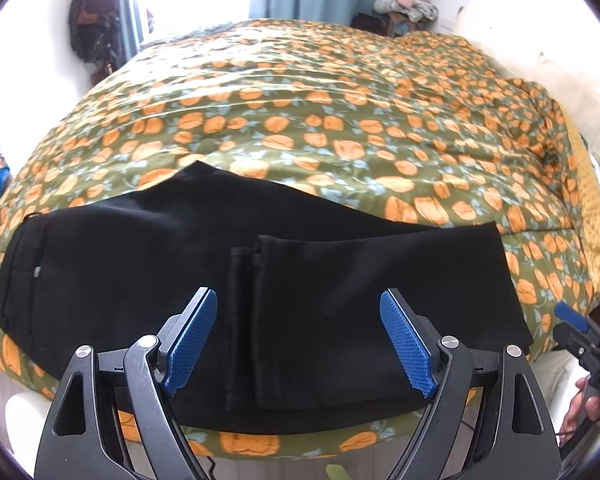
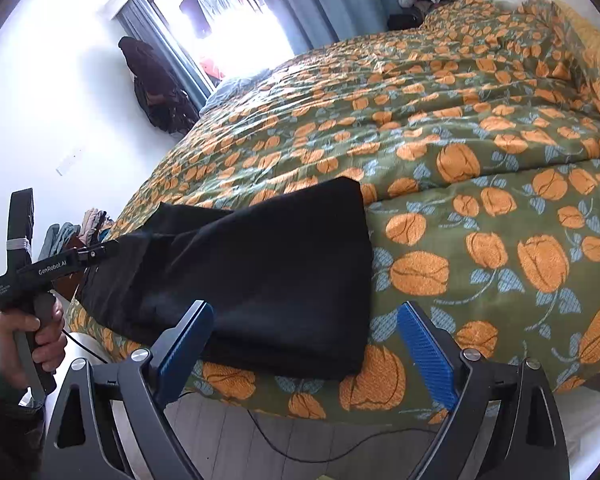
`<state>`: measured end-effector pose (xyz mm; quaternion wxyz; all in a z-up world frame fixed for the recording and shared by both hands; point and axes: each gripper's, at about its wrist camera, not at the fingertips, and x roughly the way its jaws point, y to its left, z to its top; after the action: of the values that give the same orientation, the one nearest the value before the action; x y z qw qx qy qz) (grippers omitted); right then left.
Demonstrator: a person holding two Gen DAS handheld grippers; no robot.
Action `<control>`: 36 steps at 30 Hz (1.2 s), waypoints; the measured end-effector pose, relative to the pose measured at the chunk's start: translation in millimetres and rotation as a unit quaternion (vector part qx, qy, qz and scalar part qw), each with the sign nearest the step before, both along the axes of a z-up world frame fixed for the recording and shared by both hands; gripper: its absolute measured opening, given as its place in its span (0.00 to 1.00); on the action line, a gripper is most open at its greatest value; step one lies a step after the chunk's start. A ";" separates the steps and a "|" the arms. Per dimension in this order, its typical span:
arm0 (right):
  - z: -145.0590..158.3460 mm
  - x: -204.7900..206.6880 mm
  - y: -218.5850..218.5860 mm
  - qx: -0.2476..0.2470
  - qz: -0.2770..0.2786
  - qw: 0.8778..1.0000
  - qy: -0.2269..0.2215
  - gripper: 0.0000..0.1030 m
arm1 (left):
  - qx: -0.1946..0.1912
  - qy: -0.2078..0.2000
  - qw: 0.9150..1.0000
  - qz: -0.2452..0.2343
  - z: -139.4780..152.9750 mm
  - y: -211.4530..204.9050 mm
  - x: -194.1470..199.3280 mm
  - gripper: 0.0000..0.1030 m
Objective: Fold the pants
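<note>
Black pants (image 1: 148, 264) lie folded along the near edge of the bed, the waistband at the left and the leg ends doubled back over the middle. My left gripper (image 1: 298, 300) hovers open above the leg hems, with nothing pressed between its blue pads (image 1: 408, 344). In the right wrist view the pants (image 2: 268, 264) show their folded right end near the bed's corner. My right gripper (image 2: 306, 314) stands open just off that corner, its left finger over the cloth's edge, gripping nothing. The right gripper (image 1: 576, 320) also peeks in at the left wrist view's right edge.
The bedspread (image 1: 340, 120) is green with orange flowers and covers the whole bed. A pile of clothes (image 1: 406, 4) sits on furniture at the far side. Dark garments (image 2: 156, 84) hang by the window. A hand (image 2: 32, 336) holds the left gripper's handle. A cable (image 2: 300, 444) runs across the floor.
</note>
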<state>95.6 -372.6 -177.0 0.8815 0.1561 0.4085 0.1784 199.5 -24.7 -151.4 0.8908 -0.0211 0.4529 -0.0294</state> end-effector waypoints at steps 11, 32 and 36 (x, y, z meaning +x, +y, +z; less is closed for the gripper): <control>-10.8 3.6 5.2 -0.003 0.009 1.000 0.012 0.90 | 0.012 0.022 1.000 -0.012 -15.9 -15.5 -4.5 0.83; -13.6 3.1 13.2 -0.008 0.020 1.000 0.016 0.90 | 0.012 0.044 0.999 0.016 -28.5 -3.2 -6.3 0.83; -14.3 3.1 13.3 -0.008 0.020 1.000 0.017 0.90 | 0.012 0.045 0.999 0.016 -29.0 -2.7 -6.1 0.83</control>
<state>98.7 -359.4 -191.3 0.8718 0.1439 0.4280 0.1898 193.4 -27.4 -180.4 0.8702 -0.0192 0.4923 -0.0087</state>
